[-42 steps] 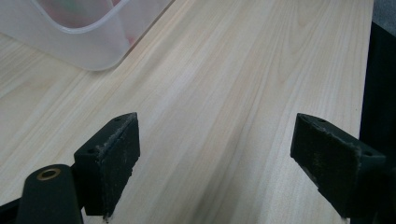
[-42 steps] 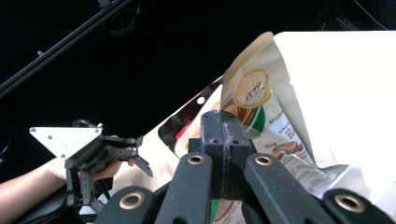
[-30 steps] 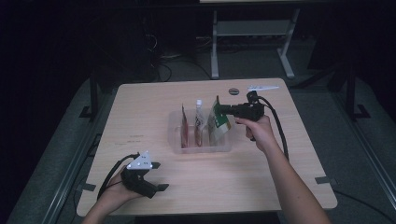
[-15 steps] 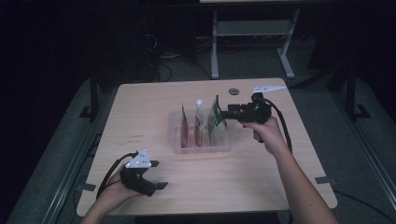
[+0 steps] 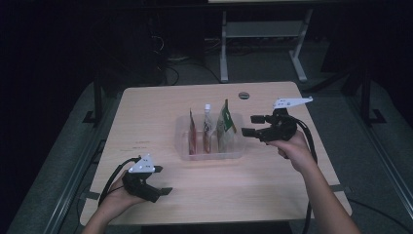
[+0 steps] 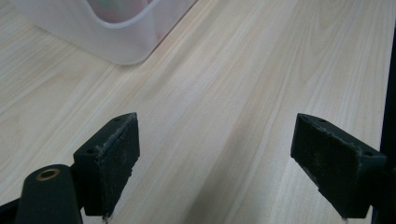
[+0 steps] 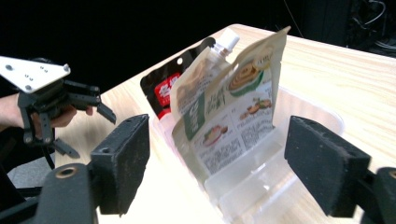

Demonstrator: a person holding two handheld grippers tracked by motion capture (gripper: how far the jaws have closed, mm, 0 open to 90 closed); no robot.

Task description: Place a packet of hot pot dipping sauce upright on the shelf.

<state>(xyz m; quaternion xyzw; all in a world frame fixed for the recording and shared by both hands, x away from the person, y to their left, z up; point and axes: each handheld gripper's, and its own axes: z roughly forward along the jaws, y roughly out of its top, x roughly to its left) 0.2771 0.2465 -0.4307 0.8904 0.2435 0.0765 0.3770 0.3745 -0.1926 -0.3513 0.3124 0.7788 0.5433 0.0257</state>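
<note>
A clear plastic bin (image 5: 210, 151) stands mid-table with three upright pouches: a red one (image 5: 192, 132), a spout pouch with a white cap (image 5: 207, 123) and a green-and-beige one (image 5: 225, 121). My right gripper (image 5: 249, 125) hovers just right of the bin and faces it. Its jaws have just been opening and stand wide. In the right gripper view the green-and-beige pouch (image 7: 233, 107) leans in the bin (image 7: 261, 186) ahead of my right gripper (image 7: 223, 163), with neither pad touching it. My left gripper (image 5: 163, 191) rests open near the table's front left, over bare wood (image 6: 224, 163).
A corner of the bin (image 6: 116, 37) lies ahead and to the left of the left gripper. A round cable hole (image 5: 243, 95) sits in the table's far side. The table's right edge runs close behind my right hand. A metal stand (image 5: 263, 34) is on the floor beyond.
My right gripper has drawn back to the right from the bin and opened its jaws, leaving the green-and-beige pouch standing inside. The left gripper has not moved.
</note>
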